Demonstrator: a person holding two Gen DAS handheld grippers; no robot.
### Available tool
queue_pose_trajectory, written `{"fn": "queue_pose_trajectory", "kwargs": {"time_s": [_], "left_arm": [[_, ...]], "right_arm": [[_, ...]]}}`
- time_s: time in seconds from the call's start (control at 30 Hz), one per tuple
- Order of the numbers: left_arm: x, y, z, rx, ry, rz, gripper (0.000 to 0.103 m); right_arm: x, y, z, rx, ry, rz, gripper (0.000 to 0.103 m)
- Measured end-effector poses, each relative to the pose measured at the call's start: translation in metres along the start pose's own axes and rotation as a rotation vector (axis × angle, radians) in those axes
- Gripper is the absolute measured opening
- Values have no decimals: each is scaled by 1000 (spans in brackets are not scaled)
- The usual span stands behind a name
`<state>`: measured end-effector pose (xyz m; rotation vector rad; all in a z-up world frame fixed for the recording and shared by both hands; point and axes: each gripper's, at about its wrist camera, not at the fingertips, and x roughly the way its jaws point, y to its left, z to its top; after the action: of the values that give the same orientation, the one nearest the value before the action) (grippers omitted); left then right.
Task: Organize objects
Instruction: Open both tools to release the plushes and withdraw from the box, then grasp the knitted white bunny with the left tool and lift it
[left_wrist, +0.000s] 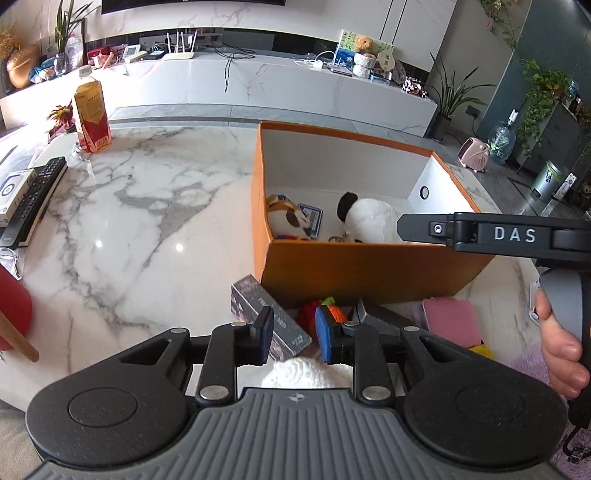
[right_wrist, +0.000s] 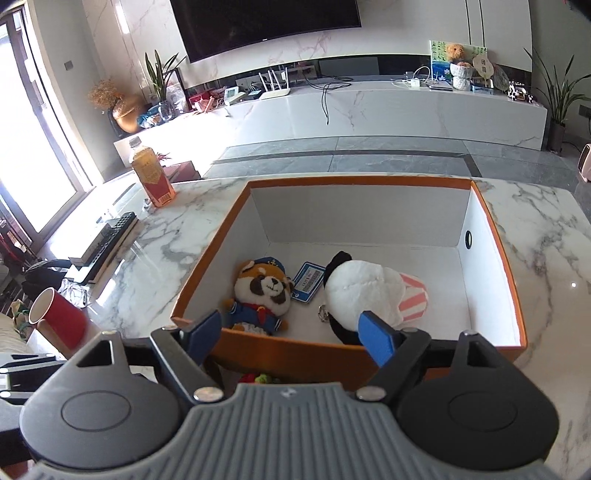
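Your left gripper (left_wrist: 291, 334) sits at six o'clock, pads part-way apart and empty, over clutter outside the orange box (left_wrist: 354, 273): grey carton (left_wrist: 258, 314) at eleven o'clock of the pads, red-and-orange knitted toy (left_wrist: 317, 314) between, pink pad (left_wrist: 452, 317) at three o'clock. These likely await sorting. Your right gripper (right_wrist: 295, 332) hangs spread wide, holding nothing, above the box's near wall. Only its view shows the box floor fully: raccoon plush (right_wrist: 264, 291), blue card (right_wrist: 308, 282), white plush (right_wrist: 365, 291) at twelve o'clock.
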<state>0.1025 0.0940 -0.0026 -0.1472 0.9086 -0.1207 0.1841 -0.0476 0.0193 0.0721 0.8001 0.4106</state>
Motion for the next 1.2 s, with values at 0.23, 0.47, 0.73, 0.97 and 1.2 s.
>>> {"fn": "queue_pose_trajectory", "kwargs": {"time_s": [0.23,0.47,0.73,0.97,1.2], "left_arm": [[10,-16,-28,105,81,3,38],[21,-39,-52,262,127,59,52],[44,-70,-71,532,153,147,68],[60,-76,-73,566,180,198,71],[66,-76,-75,562,194,217,68]], "right_arm": [[-16,-6,-39,63,71,54,63],[-9,-21,-76,152,178,69,59],[-2,-26,-89,149,213,37,59],[6,-22,-91,106,240,17,59],[11,-24,-92,93,254,-2,60]]}}
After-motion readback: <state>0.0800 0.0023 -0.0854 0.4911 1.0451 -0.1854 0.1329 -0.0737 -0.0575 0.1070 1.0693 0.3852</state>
